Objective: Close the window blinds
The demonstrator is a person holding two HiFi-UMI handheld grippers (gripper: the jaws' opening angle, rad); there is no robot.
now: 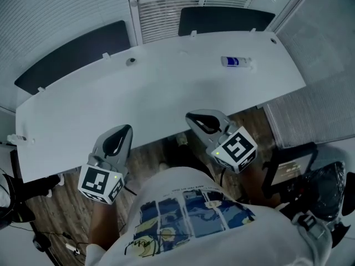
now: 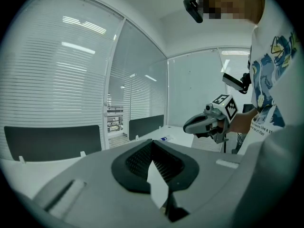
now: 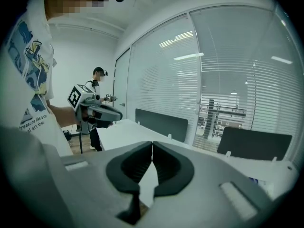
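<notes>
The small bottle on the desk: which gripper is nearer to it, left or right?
Right. The right gripper is at the desk's near edge, slightly left of the bottle; the left gripper is much farther left along that edge.

desk (image 1: 166, 93): white, curved; bottle (image 1: 236, 62): on it, near right end; panels (image 1: 72, 55): dark, along far edge

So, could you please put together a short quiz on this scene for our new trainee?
1. True or false: the left gripper is holding a blind cord.
2. What lies on the white desk? A) a mug B) a small bottle C) a laptop
3. How many dark panels stand along the desk's far edge?

Key: 1. False; it is shut on nothing. 2. B. 3. Two.
</notes>
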